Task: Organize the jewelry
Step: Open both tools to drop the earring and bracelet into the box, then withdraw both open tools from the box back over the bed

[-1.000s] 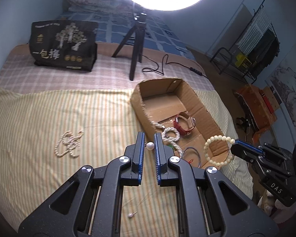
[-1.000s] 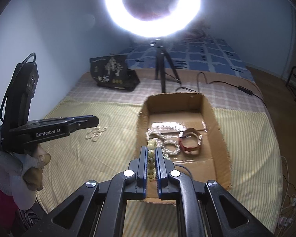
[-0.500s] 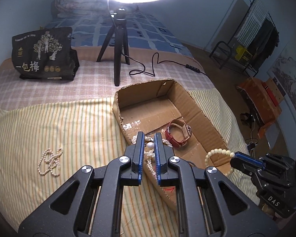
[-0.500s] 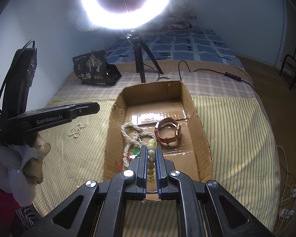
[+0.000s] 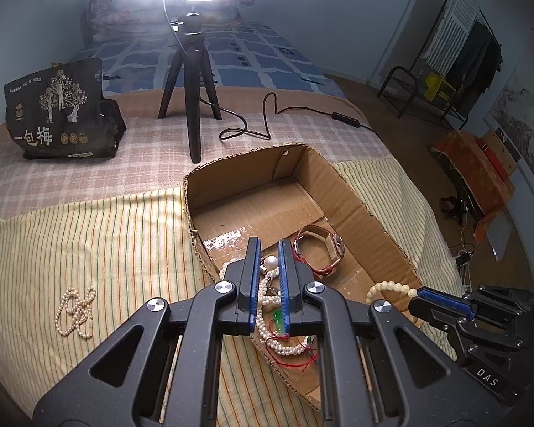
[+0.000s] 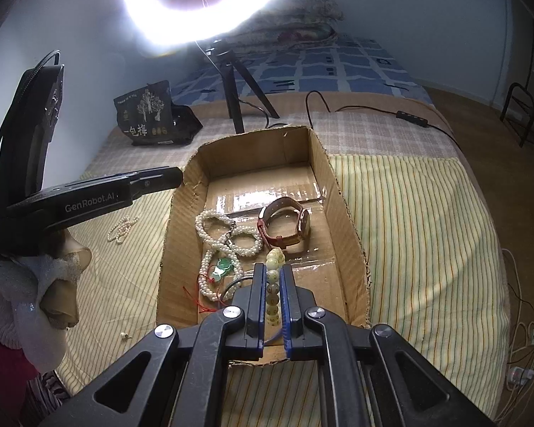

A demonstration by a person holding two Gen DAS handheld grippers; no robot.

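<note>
Left tool poised over the near left corner of the cardboard box, fingers drawn close on a single white pearl pinched between the blue pads. Directly below and just ahead of that tool, inside the box, a tangle of pearl strands with a green pendant on red cord. Ahead and slightly right of the tips, a red-strapped wristwatch lying on its side on the box floor. Right tool held above the near end of the same box, clamped on a cream bead bracelet running lengthwise between the fingers, a few beads protruding past the tips; from the left wrist view, the bracelet looping out of that tool at the box's near right wall. Well to the left of both tools, outside the box, a loose pearl necklace lying on the striped bed cover. Near the left tool's handle, seen from the right wrist, a small stud earring on the cover. Beyond the box, a tripod carrying a lit ring light, and to its left a black printed bag.
</note>
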